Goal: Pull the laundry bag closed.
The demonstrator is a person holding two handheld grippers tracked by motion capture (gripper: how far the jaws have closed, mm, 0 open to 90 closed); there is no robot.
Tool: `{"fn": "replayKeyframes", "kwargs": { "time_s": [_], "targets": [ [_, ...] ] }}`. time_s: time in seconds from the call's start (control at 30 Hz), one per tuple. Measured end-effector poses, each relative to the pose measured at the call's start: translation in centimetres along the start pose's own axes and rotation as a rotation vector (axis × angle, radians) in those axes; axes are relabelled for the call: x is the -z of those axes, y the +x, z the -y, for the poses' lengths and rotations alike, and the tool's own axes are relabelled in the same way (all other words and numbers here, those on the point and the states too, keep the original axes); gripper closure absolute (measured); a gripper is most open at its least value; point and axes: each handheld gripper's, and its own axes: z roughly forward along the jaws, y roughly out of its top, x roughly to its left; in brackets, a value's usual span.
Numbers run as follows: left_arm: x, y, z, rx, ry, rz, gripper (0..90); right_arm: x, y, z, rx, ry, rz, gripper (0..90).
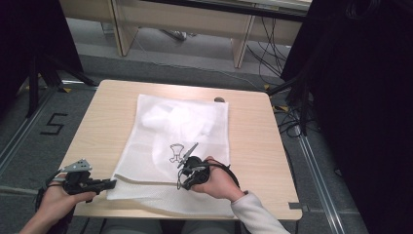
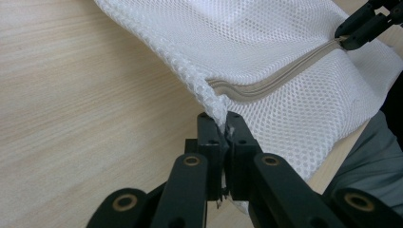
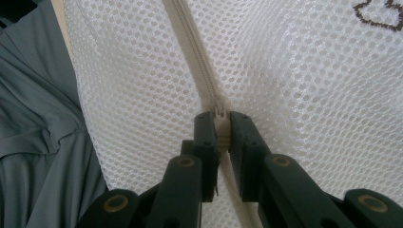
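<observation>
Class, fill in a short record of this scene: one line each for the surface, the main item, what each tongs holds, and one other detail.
Surface: wooden table
Main item: white mesh bag, lying flat, with a beige zip
Left tongs: shut on a corner of the bag at the end of the zip
Right tongs: shut on the zip pull
Other detail: dark outline drawing printed on the bag
</observation>
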Motion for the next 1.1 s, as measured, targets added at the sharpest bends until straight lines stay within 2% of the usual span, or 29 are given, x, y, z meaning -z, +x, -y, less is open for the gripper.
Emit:
{"fn": "replayKeyframes", "kwargs": {
  "time_s": [0.03,0.07,0.2,0.27,0.5,0.53,0.57,0.63,0.67,0.77,0.8,0.83,0.9,0.93,0.97,1.1],
  "targets": [
    [0.0,0.0,0.0,0.001,-0.001,0.002,86.1,0.0,-0.1,0.1,0.010,0.001,0.000,82.4],
    [0.0,0.0,0.0,-0.001,0.001,0.002,86.1,-0.1,0.0,0.2,-0.009,0.000,0.005,82.4],
    [0.0,0.0,0.0,0.000,0.003,0.004,86.0,0.0,-0.2,0.4,0.005,0.003,0.002,82.4],
    [0.0,0.0,0.0,0.000,0.002,0.002,86.1,0.0,-0.1,0.4,-0.005,0.000,0.000,82.4],
    [0.0,0.0,0.0,-0.001,-0.001,-0.001,86.1,0.2,-0.2,0.4,0.004,0.003,-0.001,82.4],
    [0.0,0.0,0.0,0.000,-0.001,0.000,86.1,0.2,-0.1,0.5,-0.007,0.017,0.008,82.4],
    [0.0,0.0,0.0,0.001,-0.001,0.003,86.0,0.1,-0.1,0.5,0.000,0.007,0.002,82.4],
    [0.0,0.0,0.0,-0.001,0.002,0.002,86.1,0.2,-0.1,0.6,-0.017,0.003,-0.012,82.4],
    [0.0,0.0,0.0,0.000,-0.001,0.000,86.1,0.2,-0.2,0.6,-0.005,0.011,0.004,82.4],
    [0.0,0.0,0.0,-0.001,0.004,0.003,86.1,0.2,-0.2,0.8,-0.019,0.006,-0.010,82.4],
    [0.0,0.0,0.0,0.000,0.003,0.003,86.1,0.3,-0.3,0.9,-0.010,0.011,0.000,82.4],
    [0.0,0.0,0.0,-0.002,0.001,0.000,86.0,0.3,-0.3,1.0,-0.024,0.012,0.005,82.4],
    [0.0,0.0,0.0,0.000,0.003,0.004,86.1,0.4,-0.5,1.1,-0.006,0.012,0.006,82.4],
    [0.0,0.0,0.0,0.000,0.002,0.005,86.1,0.4,-0.3,1.2,-0.034,0.002,-0.009,82.4],
    [0.0,0.0,0.0,-0.003,0.004,0.001,86.1,0.4,-0.3,1.2,-0.035,0.002,-0.010,82.4],
    [0.0,0.0,0.0,-0.002,0.004,0.002,86.1,0.4,-0.4,1.3,-0.019,0.010,0.003,82.4]
  ]
}}
